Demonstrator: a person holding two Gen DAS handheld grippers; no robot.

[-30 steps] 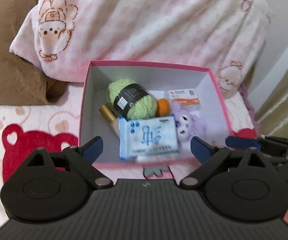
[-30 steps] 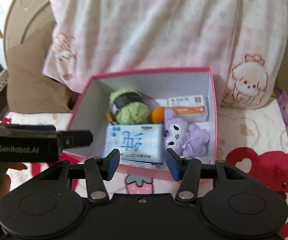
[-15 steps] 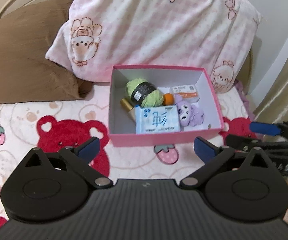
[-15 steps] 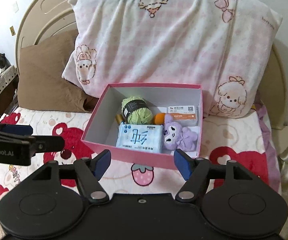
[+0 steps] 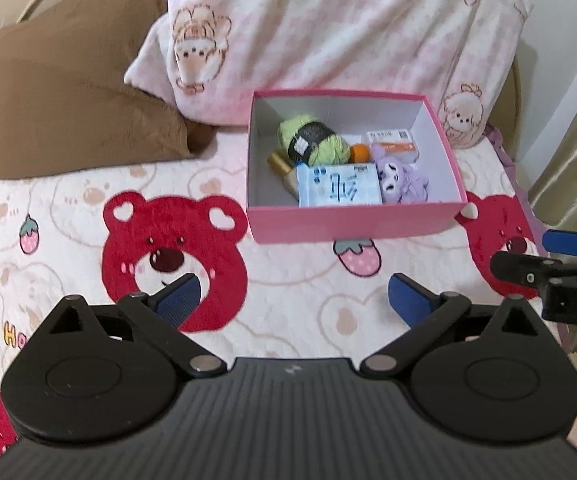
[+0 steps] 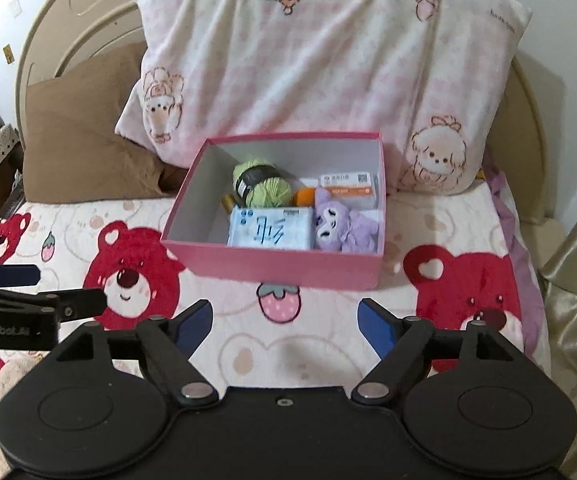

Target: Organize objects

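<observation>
Left gripper (image 5: 294, 294): jaws spread wide, nothing between them, pitched down toward the bear-print bedspread (image 5: 68, 208). Blue pads (image 5: 178, 294) sit over the bedding only.

Right gripper (image 6: 286, 322): jaws opening, gap empty, same downward pitch. It hangs beside the left one; each shows at the edge of the other's view.

Pink box (image 5: 352, 222) sits ahead of both tools, well clear of the fingertips, on the bedspread against the pink checked pillow (image 6: 328, 60). Brown pillow (image 5: 68, 96) is ahead-left.

Inside the box:
- green yarn ball (image 6: 262, 188) at the far left
- gold-capped bottle (image 5: 280, 162) just beside it, mostly hidden
- orange ball (image 5: 359, 153) in the middle
- white-and-orange packet (image 6: 346, 186) at the far right
- blue tissue pack (image 6: 270, 232) on the near side
- purple plush toy (image 6: 342, 228) touching its right side

Hands themselves mostly out of view.
</observation>
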